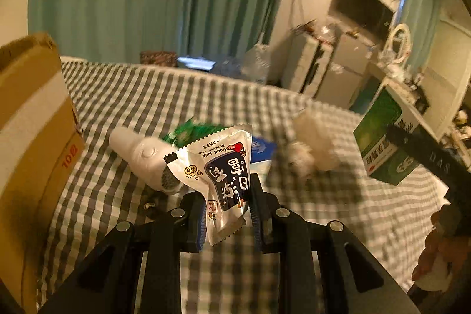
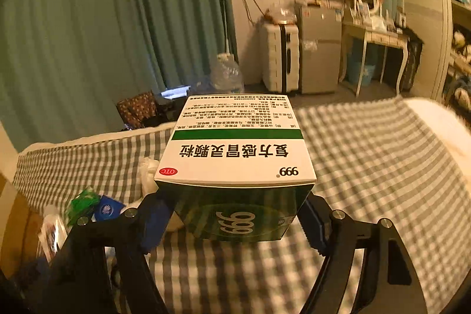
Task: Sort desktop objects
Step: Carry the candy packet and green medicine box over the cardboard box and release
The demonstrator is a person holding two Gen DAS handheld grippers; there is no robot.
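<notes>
My left gripper [image 1: 226,211] is shut on a white snack packet [image 1: 223,167] with dark blue print, held above the checked bedcover [image 1: 176,102]. My right gripper [image 2: 235,222] is shut on a green and white medicine box [image 2: 238,155] marked 999, lifted above the cover; the box also shows at the right in the left wrist view [image 1: 382,143]. A white bottle [image 1: 144,158], a green packet [image 1: 191,131] and a blue packet [image 1: 262,149] lie behind the snack packet. A blurred white object [image 1: 312,143] lies to their right.
A cardboard box [image 1: 32,143] stands at the left edge. The green packet [image 2: 82,202] and blue packet [image 2: 107,208] lie low left in the right wrist view. Beyond the bed are green curtains [image 2: 117,19], a suitcase [image 2: 279,58], a small fridge [image 2: 318,49] and a desk [image 2: 376,37].
</notes>
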